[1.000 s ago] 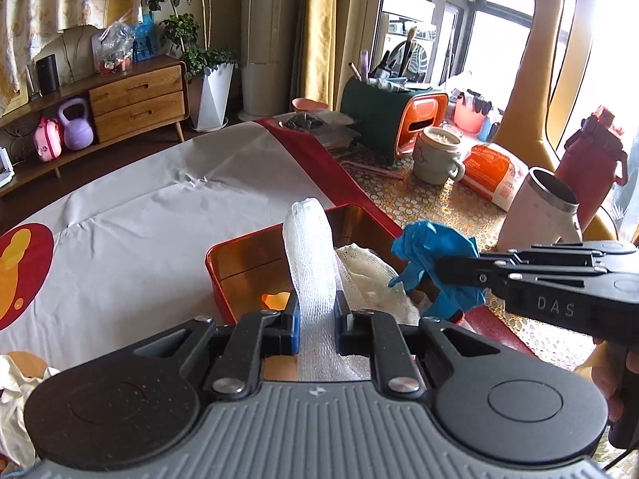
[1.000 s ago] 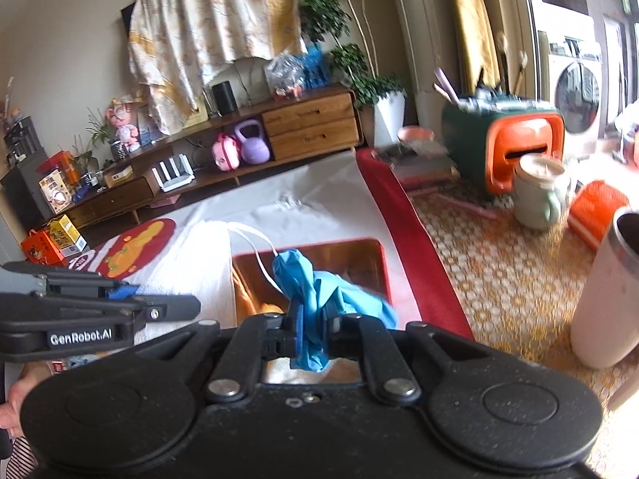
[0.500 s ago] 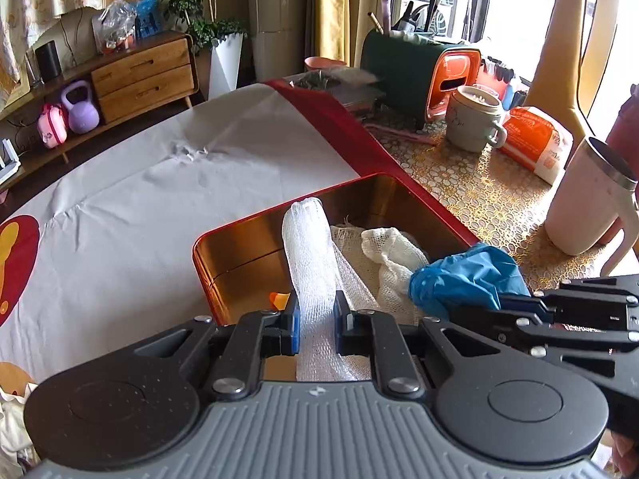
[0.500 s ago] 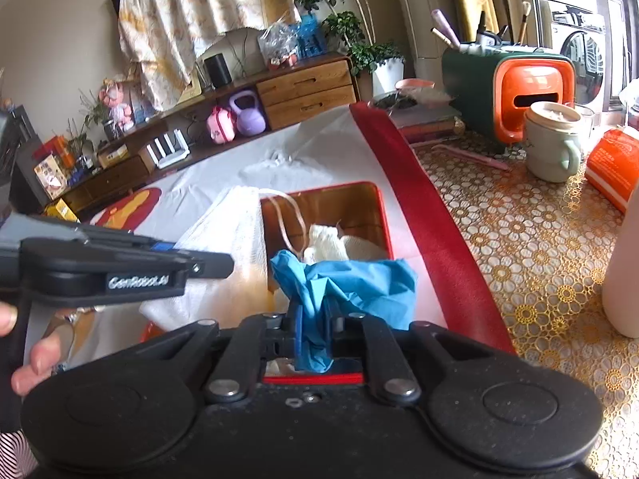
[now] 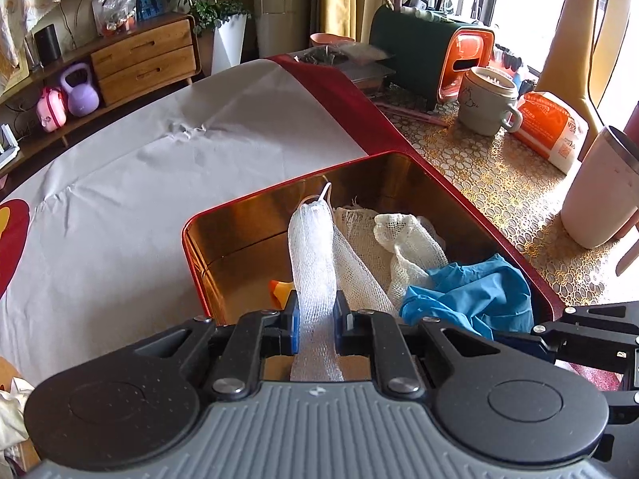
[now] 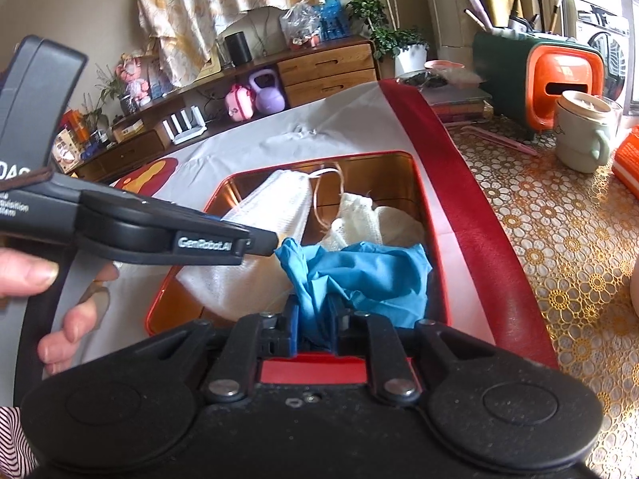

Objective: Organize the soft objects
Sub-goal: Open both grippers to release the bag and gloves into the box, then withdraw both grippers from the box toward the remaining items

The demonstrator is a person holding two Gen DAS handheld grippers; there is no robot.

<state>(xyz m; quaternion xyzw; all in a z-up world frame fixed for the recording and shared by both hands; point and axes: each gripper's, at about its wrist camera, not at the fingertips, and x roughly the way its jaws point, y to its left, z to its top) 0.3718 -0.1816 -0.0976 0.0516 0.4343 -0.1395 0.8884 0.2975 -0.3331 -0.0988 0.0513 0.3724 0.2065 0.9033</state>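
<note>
A red tin box with a gold inside (image 5: pixel 247 215) (image 6: pixel 429 215) sits on the white tablecloth. My left gripper (image 5: pixel 316 321) is shut on a white mesh pouch (image 5: pixel 313 251) (image 6: pixel 255 231), held over the box's near left part. My right gripper (image 6: pixel 313 325) is shut on a blue rubber glove (image 6: pixel 359 275) (image 5: pixel 471 299), lowered into the box's near right part. A cream gauze cloth (image 5: pixel 403 239) (image 6: pixel 359 215) lies in the box behind them. A small orange thing (image 5: pixel 281 291) shows on the box floor.
On the patterned table to the right stand a pale green mug (image 5: pixel 485 105), an orange packet (image 5: pixel 553 127), a white tumbler (image 5: pixel 599 195) and a green-orange holder (image 5: pixel 431 64). A cloth (image 5: pixel 12 411) lies at the near left. A sideboard (image 5: pixel 143 60) is behind.
Both grippers have come down and forward over the tin. The blue glove now rests inside the box's near right part, and the mesh pouch hangs lower into it.
</note>
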